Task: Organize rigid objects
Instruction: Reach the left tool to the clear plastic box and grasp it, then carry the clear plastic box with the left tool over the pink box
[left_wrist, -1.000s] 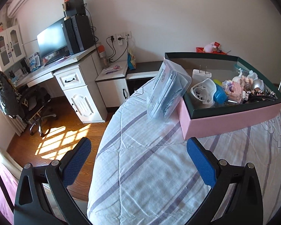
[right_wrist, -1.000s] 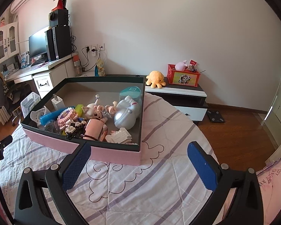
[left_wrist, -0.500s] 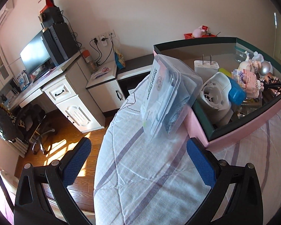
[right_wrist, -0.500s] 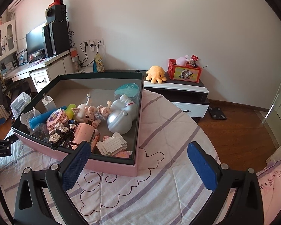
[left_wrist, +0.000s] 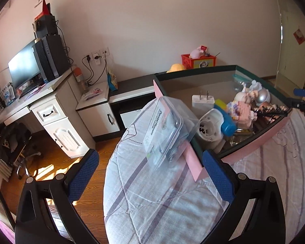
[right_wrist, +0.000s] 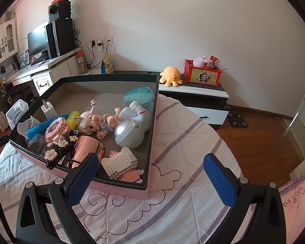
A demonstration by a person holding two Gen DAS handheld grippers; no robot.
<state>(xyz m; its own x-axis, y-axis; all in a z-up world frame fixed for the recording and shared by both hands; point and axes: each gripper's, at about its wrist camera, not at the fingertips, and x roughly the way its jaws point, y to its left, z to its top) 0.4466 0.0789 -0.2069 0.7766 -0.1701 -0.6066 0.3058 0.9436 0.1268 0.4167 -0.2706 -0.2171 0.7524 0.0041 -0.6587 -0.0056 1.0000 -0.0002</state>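
Tongs on both sides stand wide and hold nothing: my left gripper hovers over the striped bedspread, with the clear plastic case at twelve o'clock, leaning against the pink box. My right gripper faces the box's near wall; a white block figure lies inside at eleven o'clock.

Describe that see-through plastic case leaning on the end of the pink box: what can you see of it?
The clear plastic case looks like a thin, rigid clamshell pack with rounded corners and a printed label whose text is too small to read. White and greenish contents show faintly through it. It stands tilted on the striped bedspread, its upper part leaning against the outside of the pink box, near the corner. The open left gripper is in front of it, not touching.
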